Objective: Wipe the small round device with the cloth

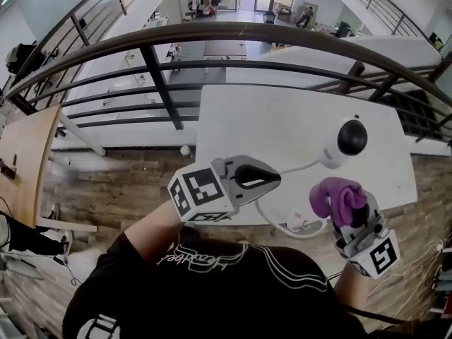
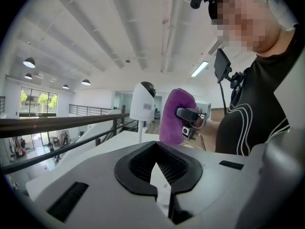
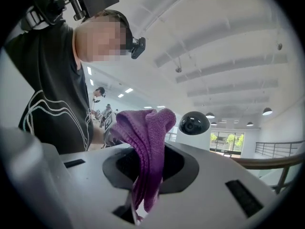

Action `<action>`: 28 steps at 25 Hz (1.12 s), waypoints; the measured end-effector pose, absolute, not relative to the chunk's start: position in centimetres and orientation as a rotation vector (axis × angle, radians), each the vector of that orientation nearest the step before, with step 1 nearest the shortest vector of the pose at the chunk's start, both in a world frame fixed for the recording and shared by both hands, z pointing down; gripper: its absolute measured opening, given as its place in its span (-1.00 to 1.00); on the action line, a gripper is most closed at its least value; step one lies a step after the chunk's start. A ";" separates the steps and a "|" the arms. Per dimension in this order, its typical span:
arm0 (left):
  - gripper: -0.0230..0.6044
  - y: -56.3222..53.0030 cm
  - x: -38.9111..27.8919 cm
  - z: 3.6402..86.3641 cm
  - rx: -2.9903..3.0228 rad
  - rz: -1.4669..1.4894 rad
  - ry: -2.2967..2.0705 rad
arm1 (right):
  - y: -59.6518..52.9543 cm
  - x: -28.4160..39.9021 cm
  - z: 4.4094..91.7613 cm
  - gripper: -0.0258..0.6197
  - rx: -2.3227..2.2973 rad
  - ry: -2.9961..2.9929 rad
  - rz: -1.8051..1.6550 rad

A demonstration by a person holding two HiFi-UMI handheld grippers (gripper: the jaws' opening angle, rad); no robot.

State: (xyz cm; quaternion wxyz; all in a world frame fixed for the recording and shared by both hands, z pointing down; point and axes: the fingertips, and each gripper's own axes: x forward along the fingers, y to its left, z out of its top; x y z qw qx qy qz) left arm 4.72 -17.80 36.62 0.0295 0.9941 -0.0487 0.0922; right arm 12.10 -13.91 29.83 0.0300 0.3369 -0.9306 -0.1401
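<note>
2 tools hang close before the person's chest. The right tool (image 1: 347, 207) is clamped on the purple cloth (image 1: 337, 196), which is bunched past its tips, likely so that a soft pad leads the wipe. The left tool (image 1: 274, 177) has its jaws pressed together with nothing clearly between them. Beyond the cloth and apart from it, the small round device (image 1: 344, 141) rests on the white tabletop (image 1: 268, 111), not yet wiped. Its white cable (image 1: 286, 226) trails back to the near edge.

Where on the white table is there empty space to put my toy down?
The white table is bare across its far left part, between the railing and the round device. The near right is crowded: device, cable, plug, purple cloth.
</note>
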 end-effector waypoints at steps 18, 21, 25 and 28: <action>-0.90 -19.0 9.1 27.8 2.995 0.189 0.583 | -12.9 13.3 24.6 -0.74 1.900 -2.334 -0.281; -0.90 -19.2 9.9 27.8 2.949 0.177 0.603 | -12.6 13.9 24.8 -0.74 1.950 -2.251 -0.316; -0.90 -20.1 10.9 28.4 2.911 0.195 0.688 | -13.0 14.6 25.1 -0.74 2.077 -2.113 -0.340; -0.90 -20.1 12.4 29.4 2.884 0.189 0.823 | -13.3 15.4 25.2 -0.74 2.178 -2.010 -0.380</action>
